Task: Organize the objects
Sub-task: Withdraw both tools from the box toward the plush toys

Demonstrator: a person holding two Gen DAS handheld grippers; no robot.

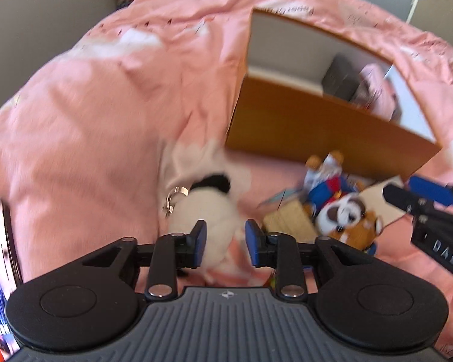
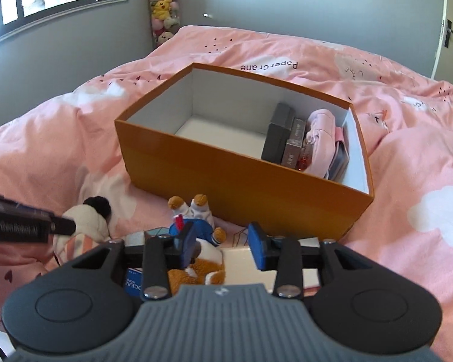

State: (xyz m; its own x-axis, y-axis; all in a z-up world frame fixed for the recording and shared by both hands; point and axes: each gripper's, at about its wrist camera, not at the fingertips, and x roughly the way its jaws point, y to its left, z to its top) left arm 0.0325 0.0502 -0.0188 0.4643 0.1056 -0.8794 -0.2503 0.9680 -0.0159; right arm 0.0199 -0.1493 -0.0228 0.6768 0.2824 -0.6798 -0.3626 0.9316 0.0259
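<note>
Blue-padded fingers of the left gripper point(image 1: 225, 242) stand apart around the lower end of a cream plush toy with a black tuft and a metal key ring point(image 1: 208, 208); the pads do not visibly press it, so the jaws read as released. That toy lies on the pink printed duvet point(image 1: 84, 120), just in front of the left corner of the orange cardboard box with a white lining point(image 2: 226, 175).

The right gripper point(image 2: 222, 246) is likewise spread, its fingers hanging over a brown-and-white stuffed animal in a blue and red outfit point(image 2: 202, 259) without gripping it. This animal lies in front of the box's near wall, feet pointing toward the box, on top of a flat white card point(image 2: 238, 258) and beside a small blue carton point(image 2: 134, 283).

Inside the box, against its right end wall, stand a dark grey case point(image 2: 279, 132), a slim metallic packet point(image 2: 294, 143) and a pale pink folded pouch point(image 2: 321, 138); the left part of the box floor is bare white. Beyond the box, in the room's corner, hangs a column of soft toys point(image 2: 163, 9).
</note>
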